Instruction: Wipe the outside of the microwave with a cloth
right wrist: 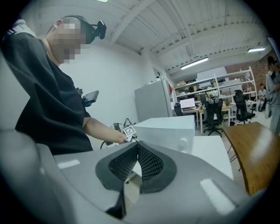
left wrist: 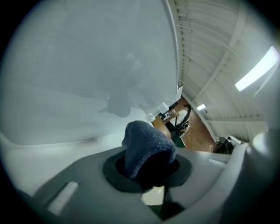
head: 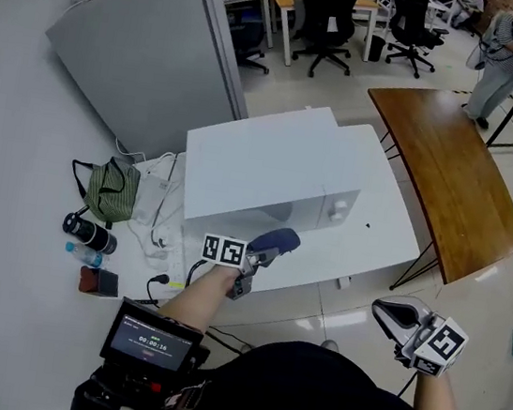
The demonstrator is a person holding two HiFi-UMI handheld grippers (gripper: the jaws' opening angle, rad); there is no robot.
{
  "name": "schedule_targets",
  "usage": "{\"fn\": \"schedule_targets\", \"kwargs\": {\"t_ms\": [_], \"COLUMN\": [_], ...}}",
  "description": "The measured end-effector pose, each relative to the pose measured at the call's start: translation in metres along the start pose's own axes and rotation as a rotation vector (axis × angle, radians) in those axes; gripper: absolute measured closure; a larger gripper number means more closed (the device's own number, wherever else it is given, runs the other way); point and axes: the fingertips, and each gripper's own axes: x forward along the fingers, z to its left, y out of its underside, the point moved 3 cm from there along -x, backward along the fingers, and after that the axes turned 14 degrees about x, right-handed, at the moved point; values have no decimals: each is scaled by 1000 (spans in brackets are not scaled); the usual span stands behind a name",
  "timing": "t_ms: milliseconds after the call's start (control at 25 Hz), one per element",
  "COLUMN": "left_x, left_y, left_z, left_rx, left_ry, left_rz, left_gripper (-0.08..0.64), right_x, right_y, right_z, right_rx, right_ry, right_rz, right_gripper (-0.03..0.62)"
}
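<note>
A white microwave (head: 270,173) stands on a low white table (head: 394,238). My left gripper (head: 259,252) is shut on a dark blue cloth (head: 277,241), which it holds against the microwave's front face near its lower edge. In the left gripper view the blue cloth (left wrist: 146,146) sticks up from between the jaws, close to the white microwave wall (left wrist: 87,65). My right gripper (head: 392,315) hangs off to the right, below the table's front edge, shut with nothing in it. In the right gripper view its mesh pads (right wrist: 151,162) touch at the tips, and the microwave (right wrist: 168,131) lies ahead.
A brown wooden table (head: 451,170) stands to the right. On the floor at left lie a green bag (head: 110,188), a dark bottle (head: 90,233), cables and a clear sheet (head: 156,209). A grey partition (head: 147,42) stands behind. Office chairs and a person (head: 500,58) are far back.
</note>
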Motion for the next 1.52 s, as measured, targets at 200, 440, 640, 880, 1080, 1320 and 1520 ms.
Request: {"fn": "schedule_targets", "kwargs": {"t_ms": [200,440,640,880,1080,1320,1520], "left_x": [150,204,144,5,-128,-200,-136], "left_y": [-18,-31,-29,-11,13,41,51], "left_z": [-42,-20,12,57,104,104,55], "left_rx": [-22,-146,-155,-140,-150,-159,-127], "left_ry": [65,-10,-86,-130,-210,-179,-11], "left_rz": [44,-77,-125,-154,-212,-201,-124], "left_gripper": [488,488,488,488,488,488,488], "right_x": [-108,-183,-159,-53,45,108,105], "right_y": [2,23,22,-9,-8,-9,-10], "right_z": [-64,-104,-93,-28,44,94,85], "right_rx": [27,94,79,15,-52,-95,-88], "right_ry": [153,282,244,107,-20,-132,-153], "right_rz": [-15,-27,-12,-19,87,148,149], "right_gripper": [584,586,584,585,586,584,586]}}
